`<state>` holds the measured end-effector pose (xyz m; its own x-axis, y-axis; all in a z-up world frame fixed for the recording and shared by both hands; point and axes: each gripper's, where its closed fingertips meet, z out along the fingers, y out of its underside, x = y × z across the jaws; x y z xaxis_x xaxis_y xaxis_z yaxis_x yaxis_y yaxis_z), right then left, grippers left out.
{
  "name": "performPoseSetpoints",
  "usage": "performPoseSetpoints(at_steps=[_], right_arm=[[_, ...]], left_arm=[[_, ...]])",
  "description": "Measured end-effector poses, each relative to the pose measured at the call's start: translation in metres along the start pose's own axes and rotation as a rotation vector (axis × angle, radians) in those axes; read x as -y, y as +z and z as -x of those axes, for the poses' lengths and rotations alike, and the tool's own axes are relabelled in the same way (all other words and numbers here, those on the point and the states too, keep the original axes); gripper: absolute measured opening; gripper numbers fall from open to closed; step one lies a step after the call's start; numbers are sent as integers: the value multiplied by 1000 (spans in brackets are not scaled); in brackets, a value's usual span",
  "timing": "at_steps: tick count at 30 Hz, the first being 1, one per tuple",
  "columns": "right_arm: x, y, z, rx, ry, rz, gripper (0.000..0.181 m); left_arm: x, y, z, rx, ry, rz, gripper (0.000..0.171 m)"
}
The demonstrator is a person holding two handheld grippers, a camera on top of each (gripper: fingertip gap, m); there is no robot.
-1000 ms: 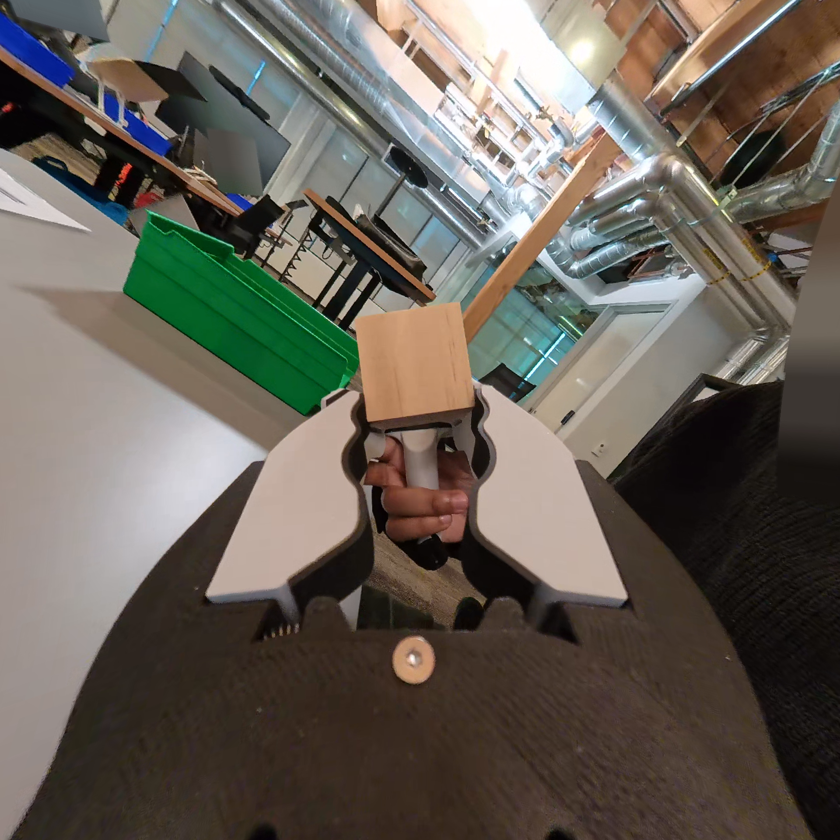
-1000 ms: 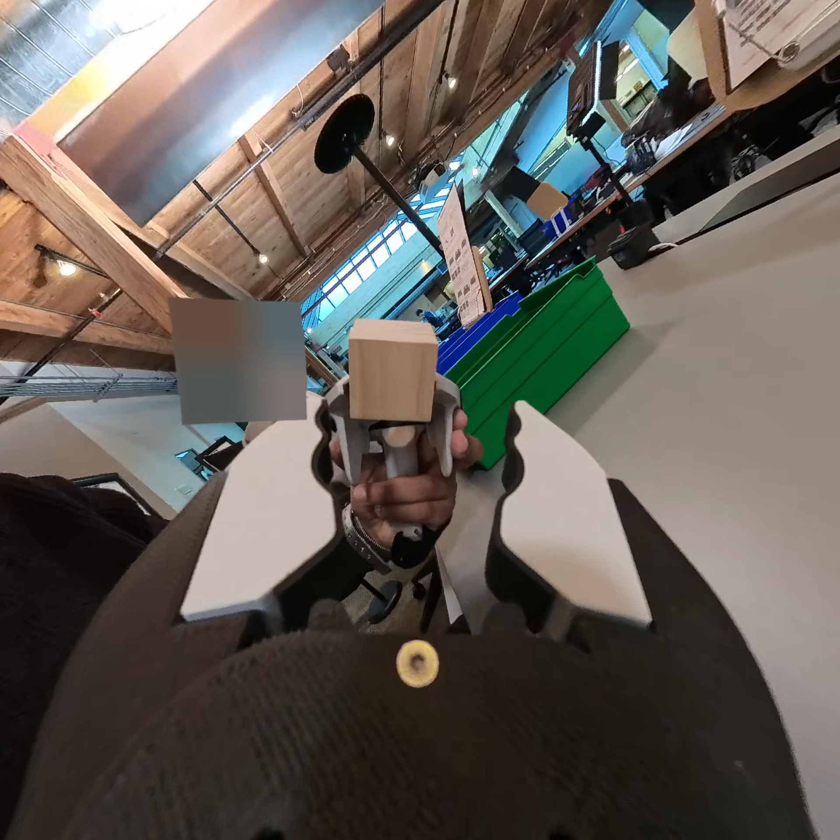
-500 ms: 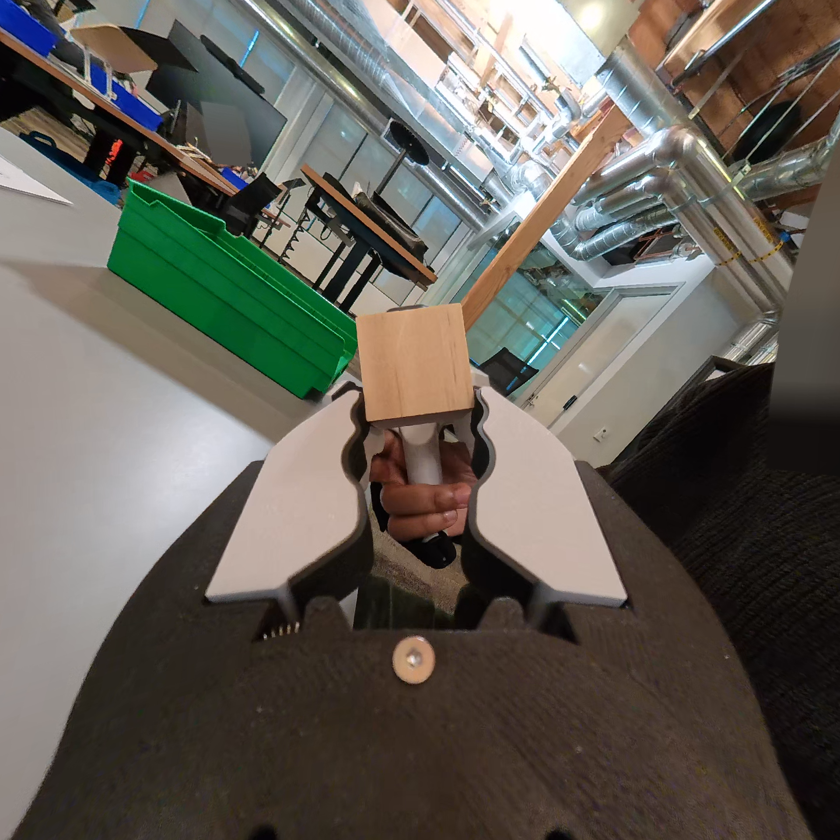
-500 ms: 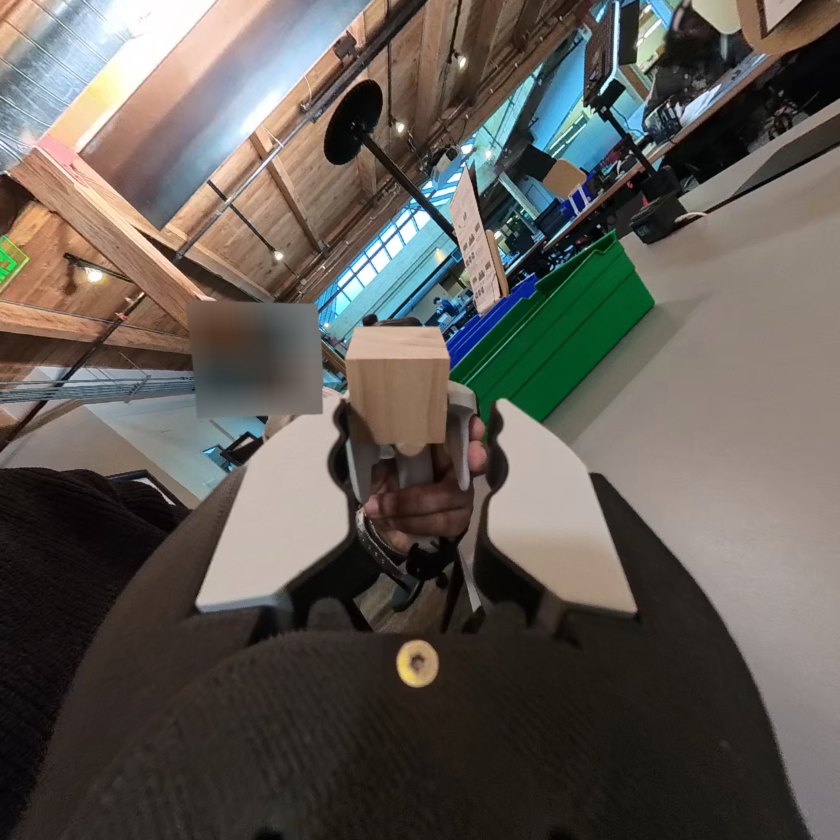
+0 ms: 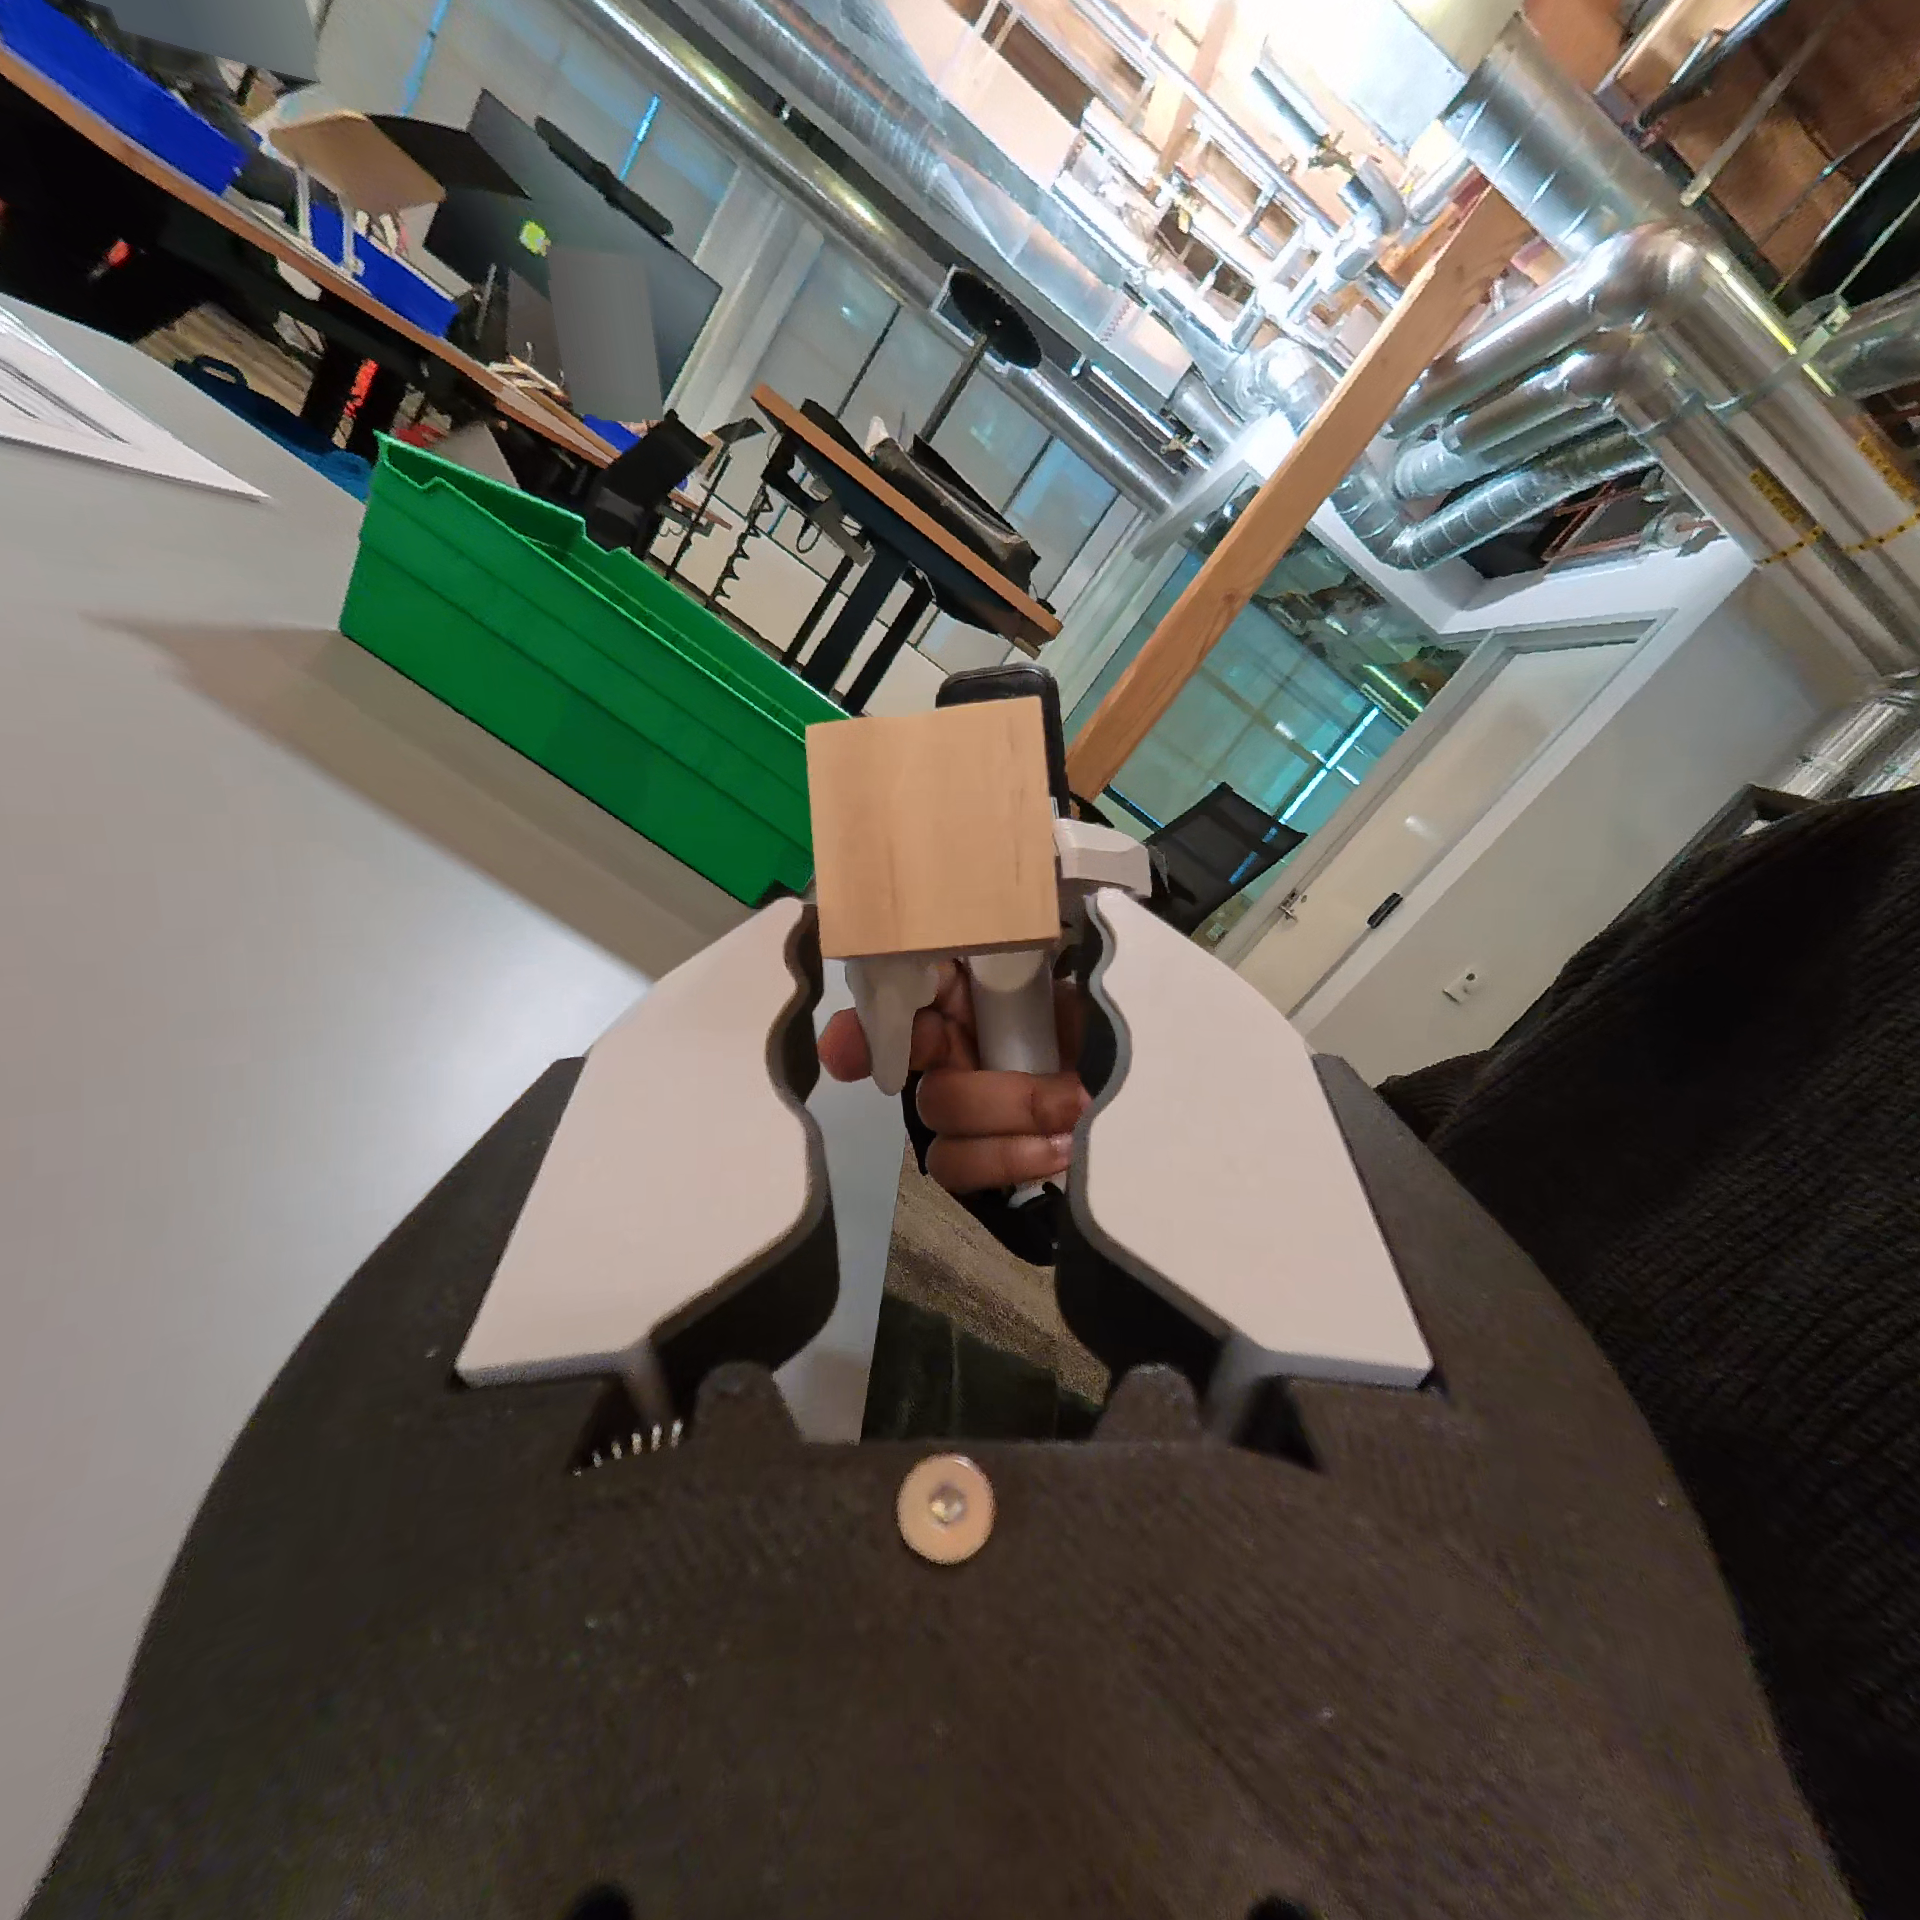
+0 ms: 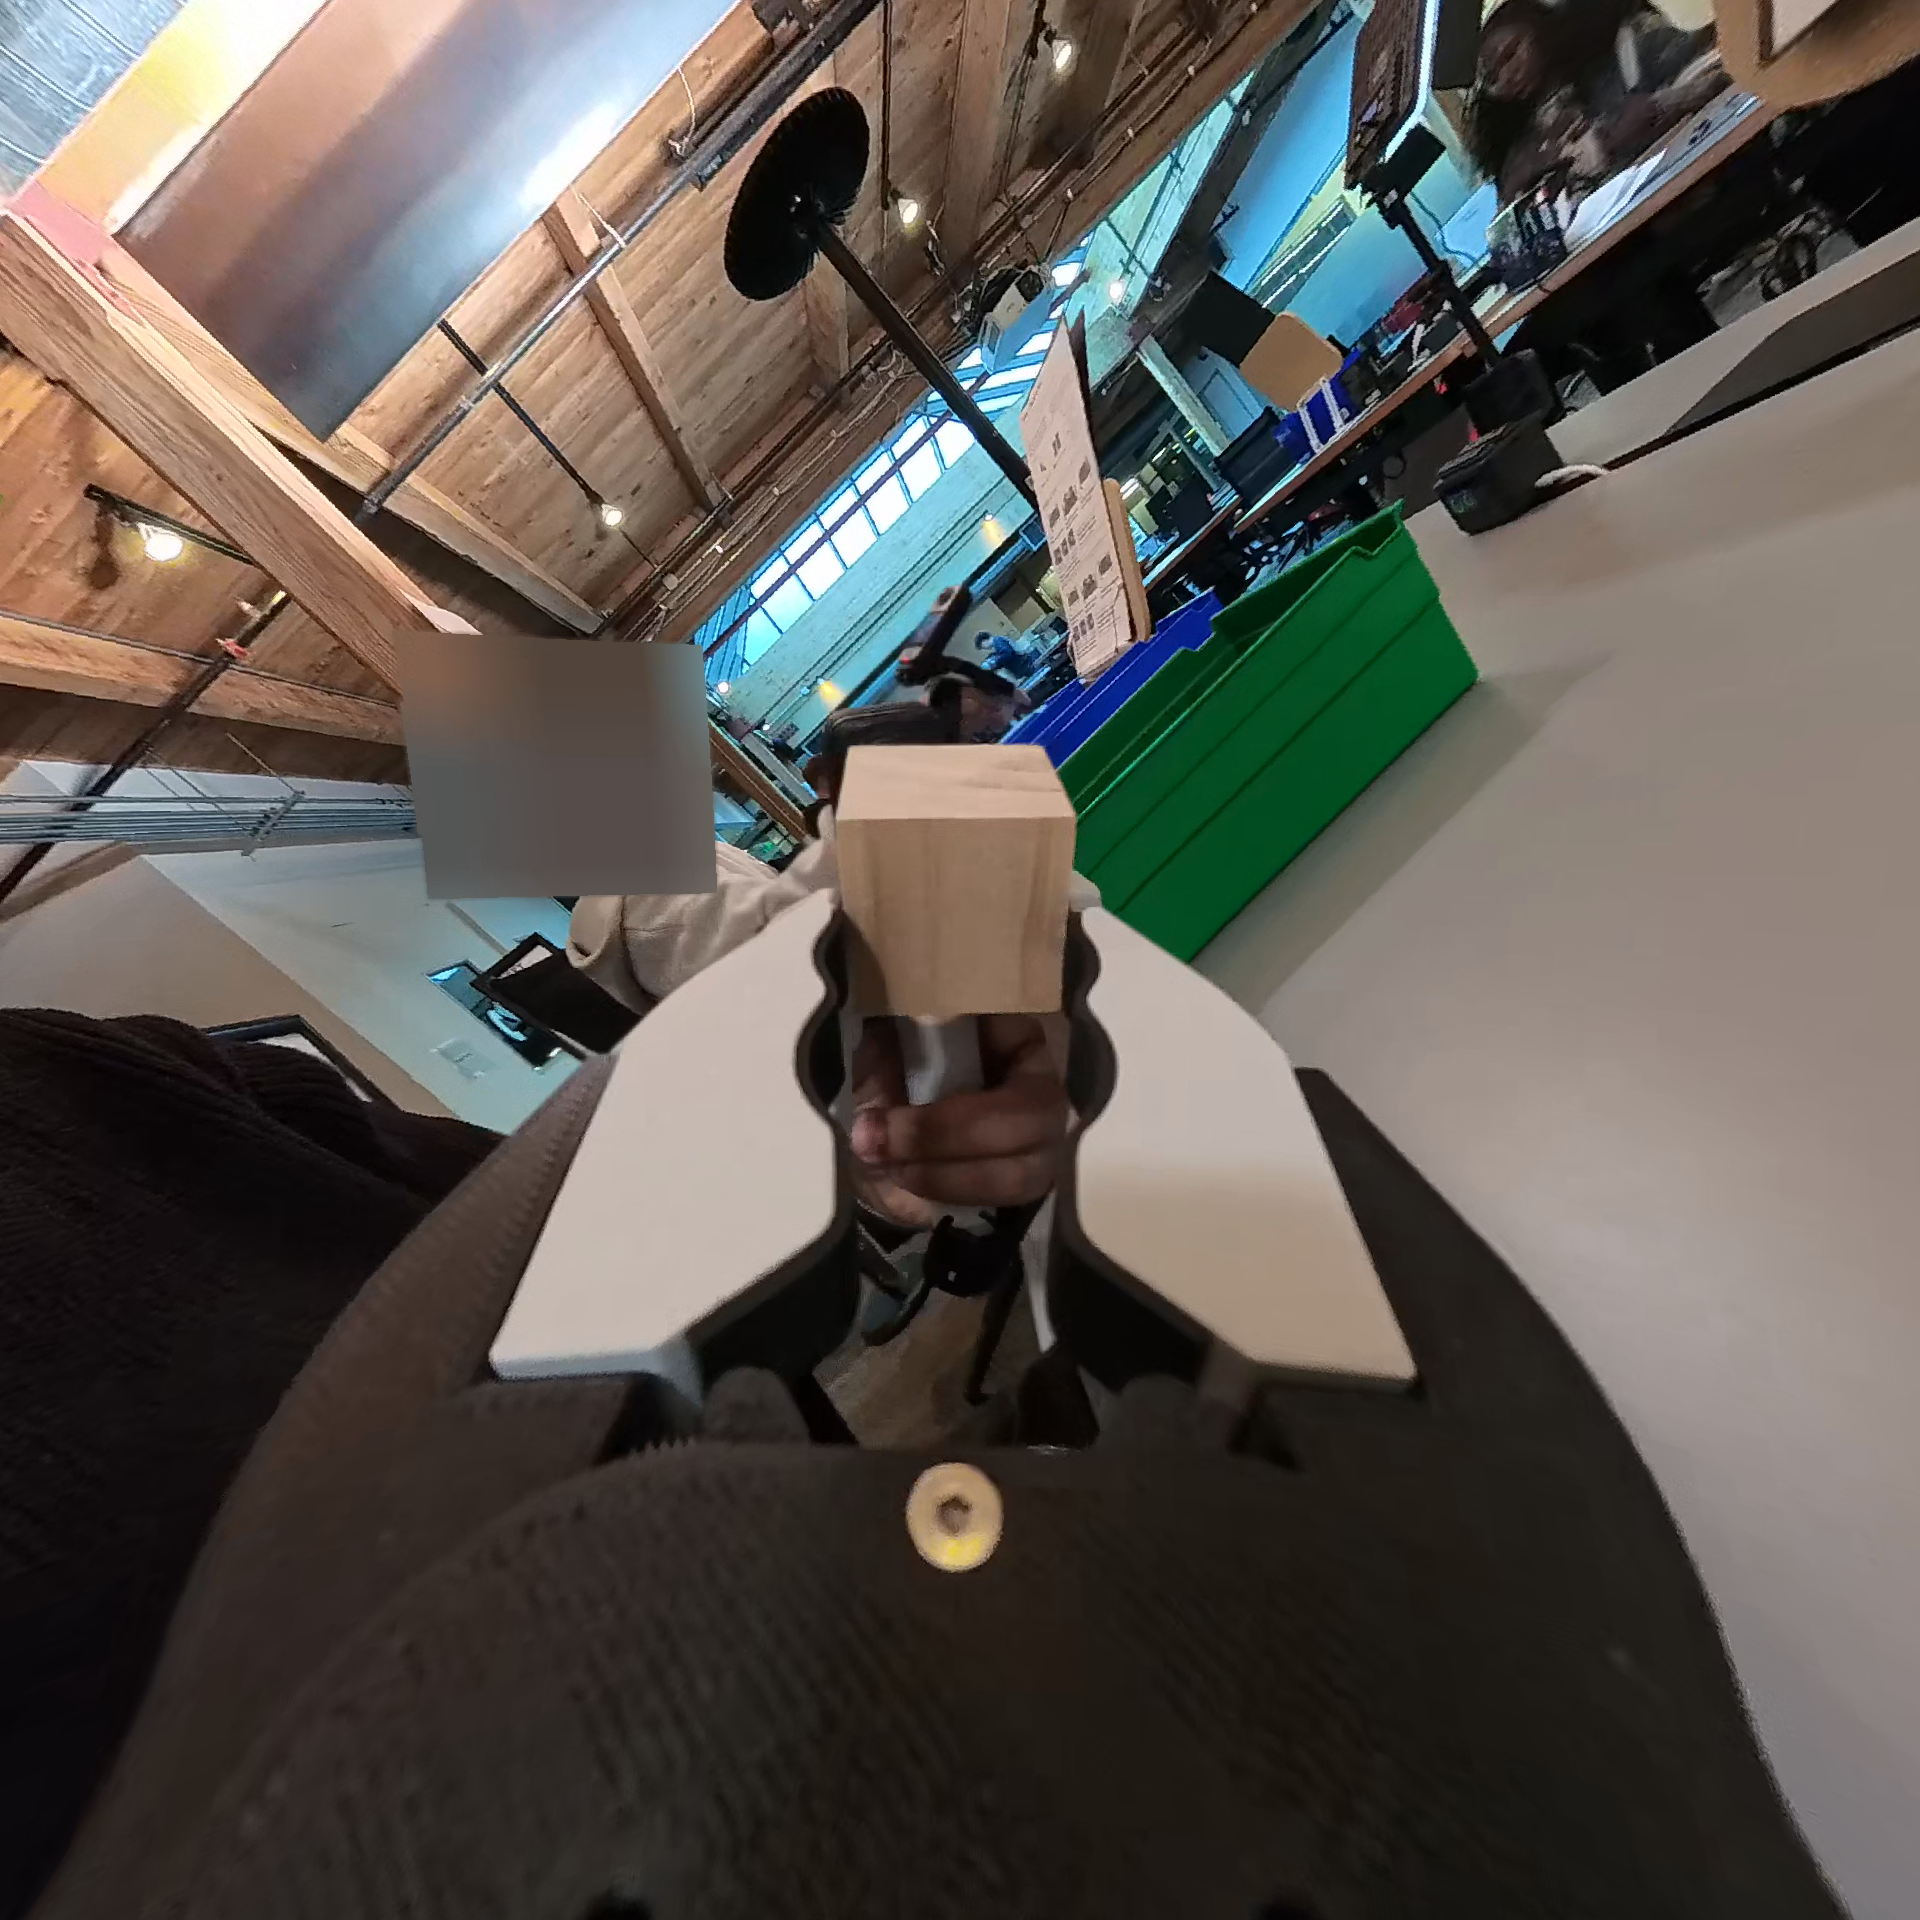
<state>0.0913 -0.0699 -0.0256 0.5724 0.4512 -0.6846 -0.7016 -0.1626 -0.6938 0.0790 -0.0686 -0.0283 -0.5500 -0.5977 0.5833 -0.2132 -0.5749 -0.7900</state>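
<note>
A workshop with timber beams and steel ducts overhead surrounds a pale grey worktop (image 5: 260,935) carrying a green bin (image 5: 561,686). In front of the bin, off the worktop's edge, a wooden block (image 5: 935,831) is held in the air. The left hand-held gripper (image 5: 945,935) clamps it from one side. Opposite, the right hand-held gripper (image 6: 951,935) pinches the same block, with the bin beyond it.

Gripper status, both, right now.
Left gripper: shut on the wooden block.
Right gripper: shut on the same wooden block, from the opposite side.
</note>
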Motion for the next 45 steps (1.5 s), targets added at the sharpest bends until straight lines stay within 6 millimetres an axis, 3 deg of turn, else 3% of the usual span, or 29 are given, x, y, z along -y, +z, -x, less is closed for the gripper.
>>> performPoseSetpoints(at_steps=[8,12,17,23,28,31,34,37,40,45], right_arm=[[23,-11,3,30,-90,-33,40],[57,-28,16,39,-254,-47,40],[108,-65,25,-74,-542,47,40],[162,-132,-24,-331,-698,344,40],[213,-214,-65,-558,-850,603,40],[229,-260,-96,-695,-875,816,40],[229,-296,-127,-768,-874,1080,40],[220,-318,-157,-761,-879,1404,41],[209,-324,-183,-689,-846,1642,41],[191,-328,-216,-600,-819,1851,41]], left_arm=[[8,-7,10,37,-43,-33,64],[7,-7,12,41,-68,-30,64],[3,-6,11,30,-86,-8,63],[-5,-2,10,-2,-123,34,59],[-10,0,15,18,-117,55,58],[-16,3,18,21,-143,61,58],[-23,7,22,20,-165,77,58],[-28,12,22,11,-193,79,58],[-35,19,18,-12,-209,103,58],[-52,25,13,-31,-176,186,58]])
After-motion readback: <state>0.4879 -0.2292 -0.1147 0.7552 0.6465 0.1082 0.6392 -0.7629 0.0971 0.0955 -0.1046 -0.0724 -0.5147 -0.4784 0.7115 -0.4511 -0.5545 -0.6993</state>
